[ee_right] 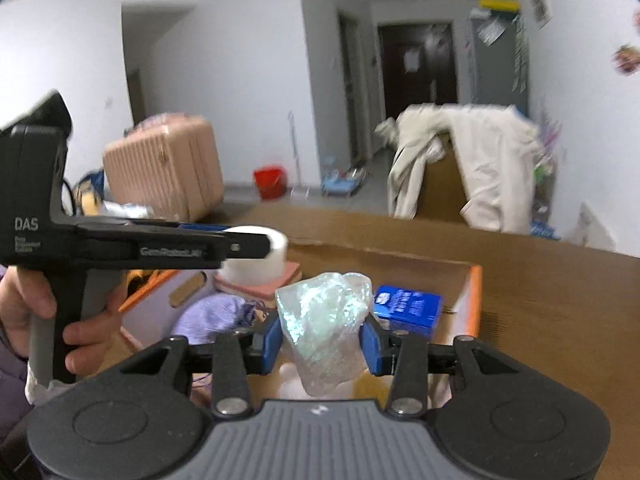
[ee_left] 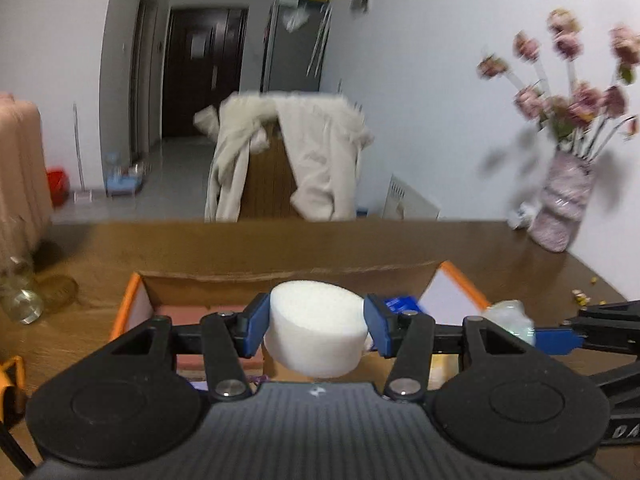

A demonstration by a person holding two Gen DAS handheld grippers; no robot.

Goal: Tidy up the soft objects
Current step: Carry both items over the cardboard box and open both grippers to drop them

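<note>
L claw (ee_left: pixel 316 326) grips white foam puck (ee_left: pixel 316 332), R claw (ee_right: pixel 320 342) grips crinkly plastic wad (ee_right: pixel 324 328), both over the box (ee_right: pixel 474 300). Blurry, prob mid-carry; lower inside before releasing.

Premises are a lived-in home: a pink suitcase (ee_right: pixel 166 166) by the white wall, pale garments (ee_left: pixel 288 152) draped over furniture, a vase of pink flowers (ee_left: pixel 568 184) on the wooden table (ee_left: pixel 240 248), a red bucket (ee_right: pixel 271 182) and a dark door (ee_left: pixel 204 72) beyond.
</note>
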